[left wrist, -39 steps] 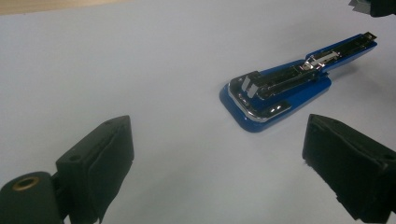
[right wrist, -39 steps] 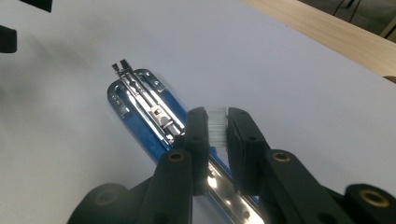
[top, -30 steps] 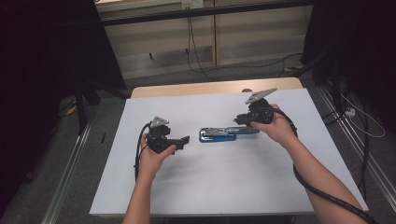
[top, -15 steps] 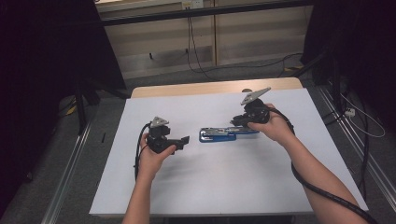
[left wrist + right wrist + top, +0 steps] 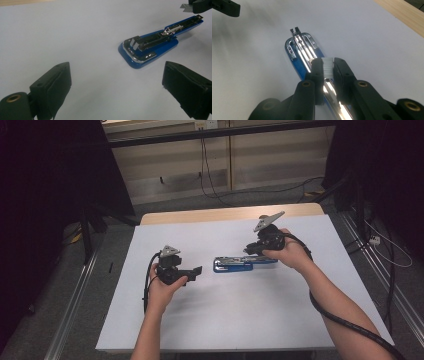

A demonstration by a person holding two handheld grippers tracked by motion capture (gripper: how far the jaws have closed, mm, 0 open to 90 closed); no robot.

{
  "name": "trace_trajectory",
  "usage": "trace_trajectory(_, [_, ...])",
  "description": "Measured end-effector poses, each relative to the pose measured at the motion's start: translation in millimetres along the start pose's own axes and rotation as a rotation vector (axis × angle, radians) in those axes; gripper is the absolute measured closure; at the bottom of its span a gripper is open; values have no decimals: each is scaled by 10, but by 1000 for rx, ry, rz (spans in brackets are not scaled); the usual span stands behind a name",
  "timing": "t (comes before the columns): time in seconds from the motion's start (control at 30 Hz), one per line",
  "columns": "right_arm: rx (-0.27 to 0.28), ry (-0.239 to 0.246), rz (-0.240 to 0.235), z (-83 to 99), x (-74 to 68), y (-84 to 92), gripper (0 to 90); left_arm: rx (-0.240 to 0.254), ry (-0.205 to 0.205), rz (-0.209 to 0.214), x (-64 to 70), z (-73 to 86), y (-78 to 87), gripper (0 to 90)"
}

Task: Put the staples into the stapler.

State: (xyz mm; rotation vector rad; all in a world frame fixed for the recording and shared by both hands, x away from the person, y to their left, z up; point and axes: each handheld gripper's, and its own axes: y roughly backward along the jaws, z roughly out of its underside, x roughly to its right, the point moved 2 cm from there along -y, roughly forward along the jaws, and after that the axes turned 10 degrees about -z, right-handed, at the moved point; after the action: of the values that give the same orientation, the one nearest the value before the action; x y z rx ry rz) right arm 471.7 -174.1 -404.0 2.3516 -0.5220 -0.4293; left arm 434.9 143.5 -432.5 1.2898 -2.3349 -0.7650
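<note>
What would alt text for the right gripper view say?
The right gripper pinches a small strip of staples just above the open blue stapler, which lies on the white table.

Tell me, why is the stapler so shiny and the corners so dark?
Right gripper view: lamp glare streaks the stapler's metal rail, and the near jaws look soft. Left gripper view: the black jaws blur up close. High view: the white table is bright, the room around it dark.

table (image 5: 165, 330): white sheet over wooden top, wood strip bare along far edge. blue stapler (image 5: 239, 263) lies flat near centre, opened out, metal staple channel exposed.
</note>
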Motion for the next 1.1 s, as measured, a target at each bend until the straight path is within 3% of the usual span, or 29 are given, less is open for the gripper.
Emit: trace_trajectory(1.1, [-75,76,-56,-165,2,-271,790,-1,4,-3,-17,21,-7,89])
